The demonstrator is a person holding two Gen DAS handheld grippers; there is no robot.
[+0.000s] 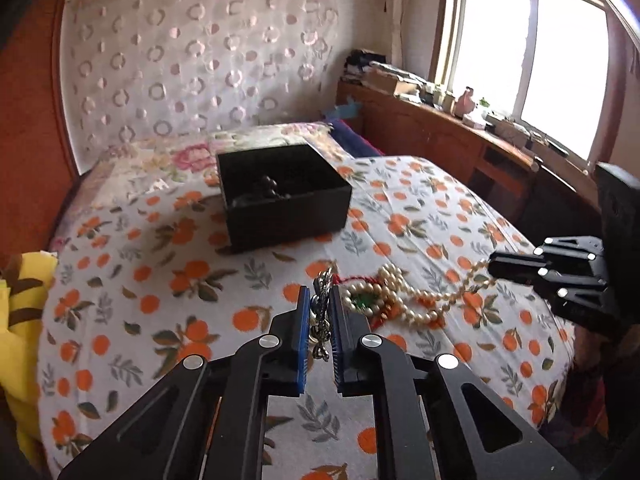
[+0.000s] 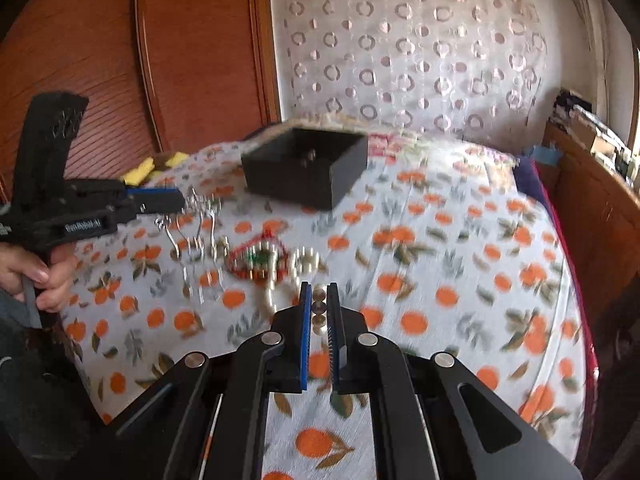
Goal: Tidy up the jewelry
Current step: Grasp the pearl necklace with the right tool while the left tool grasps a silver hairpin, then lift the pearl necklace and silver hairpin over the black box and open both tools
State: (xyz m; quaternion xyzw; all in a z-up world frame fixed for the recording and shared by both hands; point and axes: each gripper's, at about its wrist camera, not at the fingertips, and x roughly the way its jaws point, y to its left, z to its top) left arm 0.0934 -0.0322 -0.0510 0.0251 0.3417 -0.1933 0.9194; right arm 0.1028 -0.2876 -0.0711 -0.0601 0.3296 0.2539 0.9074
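The left gripper (image 1: 320, 316) has its blue-padded fingers (image 1: 303, 322) closed on a tangled silver metal chain (image 1: 320, 320), whose long axis runs along the fingers toward the open black square box (image 1: 284, 196) farther up the orange-print bedsheet (image 1: 160, 280). Nearer than the box, a cream pearl bead necklace (image 1: 404, 292) with a red-and-green pendant (image 1: 366, 300) stretches rightward on the sheet. The right gripper (image 2: 319, 308) pinches that strand's end, with nothing between chain and box.
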